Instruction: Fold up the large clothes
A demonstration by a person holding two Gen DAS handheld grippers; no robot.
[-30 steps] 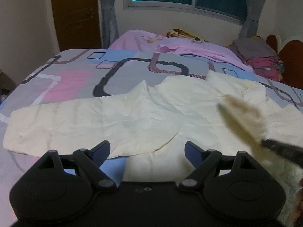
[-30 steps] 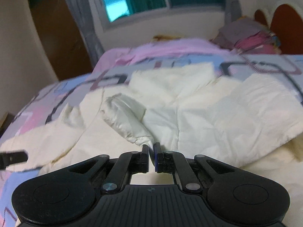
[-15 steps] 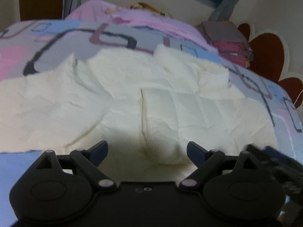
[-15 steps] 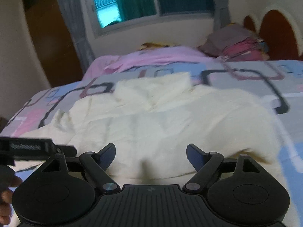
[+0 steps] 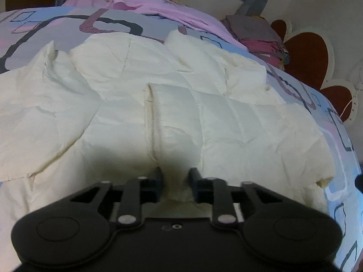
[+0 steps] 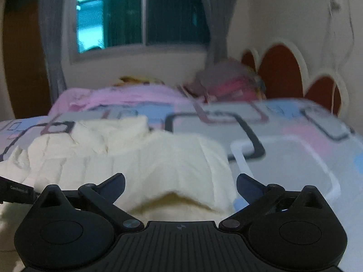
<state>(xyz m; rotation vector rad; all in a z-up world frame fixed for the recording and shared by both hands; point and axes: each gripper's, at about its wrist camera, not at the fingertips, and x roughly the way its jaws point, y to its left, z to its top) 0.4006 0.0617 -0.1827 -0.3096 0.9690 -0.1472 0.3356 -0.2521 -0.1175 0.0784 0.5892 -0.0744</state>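
Jacket (image 5: 181,104) lies spread on the bed (image 5: 68,25), cream, quilted, one sleeve now laid across its front.

Change: a second ago the right tongs (image 6: 180,187) pinched that sleeve; now they stand wide and still opening, nothing between them. Left tongs (image 5: 174,182), wide a moment ago, are closing narrow on a fold at the near hem; fabric sits between the fingers (image 5: 158,179). Judgement: sleeve fold done, hem fold next.

Left view shows the centre seam and the grip. Right view, blurred, shows the jacket's right edge, window (image 6: 140,15) and the left tongs' tip (image 6: 15,191).
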